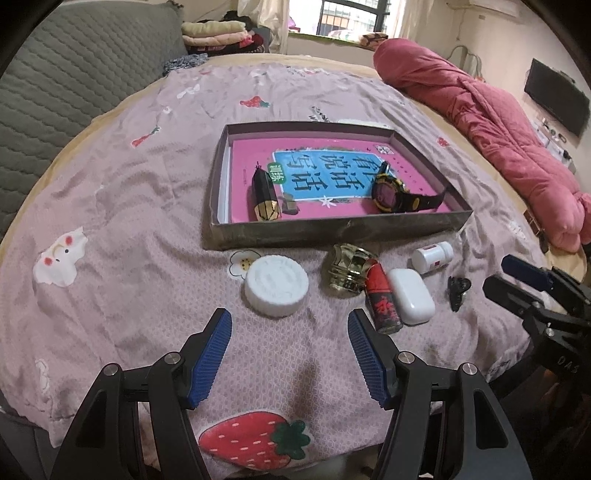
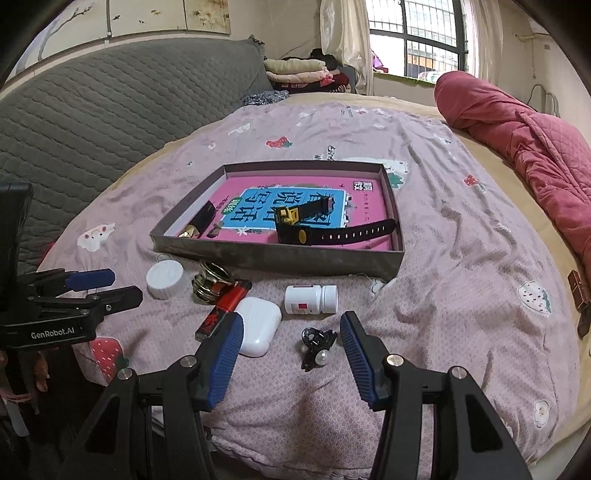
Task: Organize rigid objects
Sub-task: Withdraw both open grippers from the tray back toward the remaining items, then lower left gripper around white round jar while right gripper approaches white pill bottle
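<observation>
A shallow grey box (image 1: pixel 332 230) (image 2: pixel 280 256) lies on the bed with a pink book, a black-yellow watch (image 1: pixel 391 194) (image 2: pixel 295 229) and a black-gold lipstick (image 1: pixel 264 199) inside. In front of it lie a white round lid (image 1: pixel 277 286) (image 2: pixel 167 283), a gold cap (image 1: pixel 349 267), a red tube (image 1: pixel 382 301), a white earbud case (image 1: pixel 412 301) (image 2: pixel 256 326), a white pill bottle (image 1: pixel 432 256) (image 2: pixel 310 299) and a black hair clip (image 1: pixel 457 290) (image 2: pixel 317 347). My left gripper (image 1: pixel 290 350) is open, just short of the lid. My right gripper (image 2: pixel 291 350) is open, with the hair clip between its fingers.
A rolled red quilt (image 1: pixel 480 110) (image 2: pixel 517 125) lies along the bed's right side. A grey quilted headboard (image 1: pixel 74 74) stands at the left. Folded clothes (image 1: pixel 221 33) are stacked at the far end. A small brown box (image 2: pixel 578 291) sits at the bed's right edge.
</observation>
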{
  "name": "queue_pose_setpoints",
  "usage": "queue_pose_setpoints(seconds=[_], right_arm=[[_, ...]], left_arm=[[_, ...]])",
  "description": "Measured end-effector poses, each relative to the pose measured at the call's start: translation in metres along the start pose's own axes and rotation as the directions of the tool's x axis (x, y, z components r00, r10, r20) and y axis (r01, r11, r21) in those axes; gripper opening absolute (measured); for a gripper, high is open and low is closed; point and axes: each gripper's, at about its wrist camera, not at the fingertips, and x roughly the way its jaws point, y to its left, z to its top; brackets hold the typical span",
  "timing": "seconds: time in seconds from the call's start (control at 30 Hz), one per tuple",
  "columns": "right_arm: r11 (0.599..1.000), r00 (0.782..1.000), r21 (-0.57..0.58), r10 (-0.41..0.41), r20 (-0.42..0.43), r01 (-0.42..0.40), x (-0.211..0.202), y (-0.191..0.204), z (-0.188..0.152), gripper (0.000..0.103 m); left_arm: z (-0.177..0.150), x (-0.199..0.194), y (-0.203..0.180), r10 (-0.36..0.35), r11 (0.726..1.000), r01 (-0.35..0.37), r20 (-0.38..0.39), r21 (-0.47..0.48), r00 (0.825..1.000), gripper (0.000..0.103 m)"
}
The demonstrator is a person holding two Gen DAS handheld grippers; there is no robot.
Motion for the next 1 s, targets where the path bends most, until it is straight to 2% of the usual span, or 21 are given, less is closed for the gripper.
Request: queue_pose_setpoints(seconds=[0.43, 0.53, 0.8, 1.0], right_arm=[[0.999, 0.999, -0.026, -0.026, -0.028, 0.025, 0.024, 0.001, 0.000, 0.054], [0.999, 0.998, -0.034, -0.043, -0.037, 0.042, 0.034, 0.002, 0.002, 0.054], [0.999, 0.998, 0.031, -0.023, -0.058, 0.025, 0.052, -0.006, 0.010, 0.054], [0.997, 0.996, 0.075, -0.026, -0.090, 0.033, 0.063, -0.014, 0.009, 0.054]], left_arm=[[-0.005, 0.030, -0.001, 0.023, 1.000, -0.023, -0.011, -0.016, 1.000, 0.067], [-0.003, 0.035, 0.005, 0.001, 0.999, -0.002, -0.005, -0.033, 1.000, 0.067], [0.003, 0.053, 0.017, 0.012, 0.999, -0.012, 0.014, -0.046, 1.000, 0.067], [0.005, 0.066, 0.014, 0.044, 0.999, -0.044, 0.032, -0.004, 0.999, 0.067]])
